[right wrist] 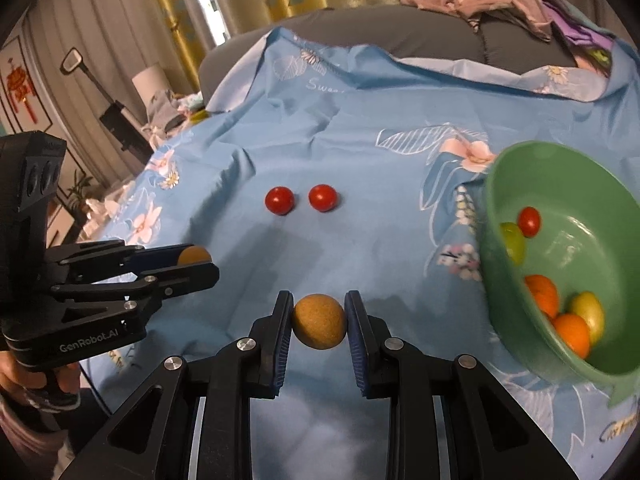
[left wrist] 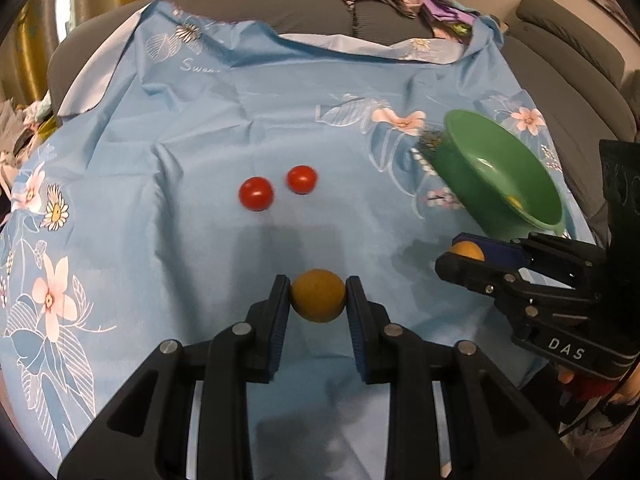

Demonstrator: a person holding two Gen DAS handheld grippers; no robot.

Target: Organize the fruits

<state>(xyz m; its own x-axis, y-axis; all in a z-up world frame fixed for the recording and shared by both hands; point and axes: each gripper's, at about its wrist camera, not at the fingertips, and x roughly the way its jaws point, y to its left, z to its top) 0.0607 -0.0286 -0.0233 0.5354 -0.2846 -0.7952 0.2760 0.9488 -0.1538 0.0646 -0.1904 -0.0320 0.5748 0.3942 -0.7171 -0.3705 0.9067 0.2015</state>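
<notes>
Brown ball gripped by left claw; right claw grips another ball.

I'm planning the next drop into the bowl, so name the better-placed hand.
Right, probably. The right tool, shut on a brown ball, is beside the green bowl; the left tool holds its ball farther off.

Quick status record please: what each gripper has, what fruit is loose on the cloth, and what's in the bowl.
left gripper: shut on a brown-yellow round fruit
right gripper: shut on a matching round fruit
loose on blue cloth: two red tomatoes, side by side, apart
green bowl: tilted; holds one red tomato, orange fruits and yellow-green fruits
bowl position: on the right gripper's side
</notes>
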